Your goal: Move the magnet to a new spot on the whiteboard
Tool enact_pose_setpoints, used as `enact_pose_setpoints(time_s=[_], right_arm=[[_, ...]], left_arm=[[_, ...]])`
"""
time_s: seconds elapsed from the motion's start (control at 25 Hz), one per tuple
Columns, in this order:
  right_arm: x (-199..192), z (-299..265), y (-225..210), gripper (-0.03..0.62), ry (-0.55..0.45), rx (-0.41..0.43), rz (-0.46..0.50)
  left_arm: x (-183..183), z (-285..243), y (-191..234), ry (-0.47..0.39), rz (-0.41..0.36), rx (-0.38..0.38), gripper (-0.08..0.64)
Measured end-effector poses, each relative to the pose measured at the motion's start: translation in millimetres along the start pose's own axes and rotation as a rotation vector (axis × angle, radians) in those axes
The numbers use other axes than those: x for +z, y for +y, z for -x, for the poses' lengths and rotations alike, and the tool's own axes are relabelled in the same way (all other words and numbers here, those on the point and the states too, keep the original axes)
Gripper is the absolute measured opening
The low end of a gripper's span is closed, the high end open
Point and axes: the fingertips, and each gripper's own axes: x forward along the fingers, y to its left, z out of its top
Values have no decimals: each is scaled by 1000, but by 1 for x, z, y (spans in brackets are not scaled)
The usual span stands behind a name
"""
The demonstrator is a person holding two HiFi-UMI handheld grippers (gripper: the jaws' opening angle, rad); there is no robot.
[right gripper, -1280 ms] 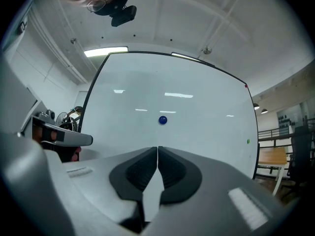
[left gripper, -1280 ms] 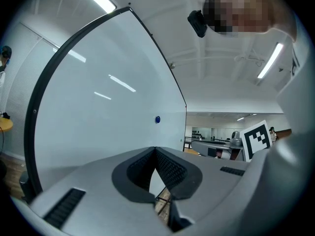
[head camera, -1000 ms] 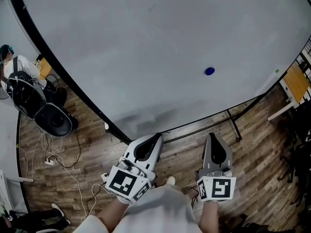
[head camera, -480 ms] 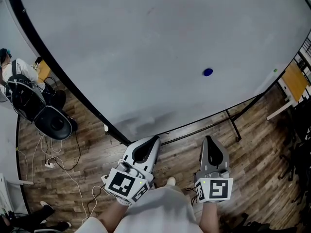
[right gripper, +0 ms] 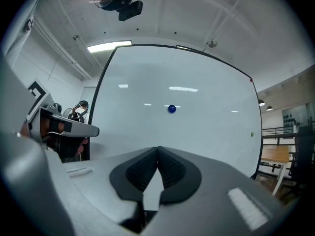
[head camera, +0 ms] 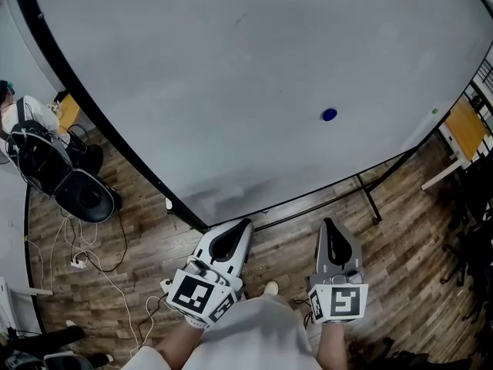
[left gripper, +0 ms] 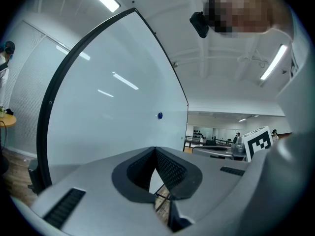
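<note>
A small blue round magnet (head camera: 330, 115) sticks to the big whiteboard (head camera: 231, 68), toward its right side; it also shows as the blue magnet (right gripper: 171, 109) in the right gripper view and the blue magnet (left gripper: 160, 115) in the left gripper view. Both grippers hang well short of the board, pointing level at it. My left gripper (head camera: 246, 223) has its jaws together at the tips with nothing held. My right gripper (head camera: 328, 223) is shut and empty, aimed roughly below the magnet.
A small green dot (head camera: 434, 112) sits near the whiteboard's right edge. The board stands on a black frame with legs (head camera: 370, 195) over a wood floor. A person with a chair (head camera: 46, 156) and cables is at the left; a wooden desk (head camera: 468, 129) at the right.
Both grippers have drifted slightly down in the head view; the person at the left edge has shifted. The magnet stays where it was.
</note>
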Motion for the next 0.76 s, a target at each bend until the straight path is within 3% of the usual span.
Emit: enact_pose_setpoints(time_s=[0.76], right_arm=[[-6, 4, 1, 11, 0, -15, -35]], left_arm=[[-8, 4, -1, 15, 6, -10, 6]])
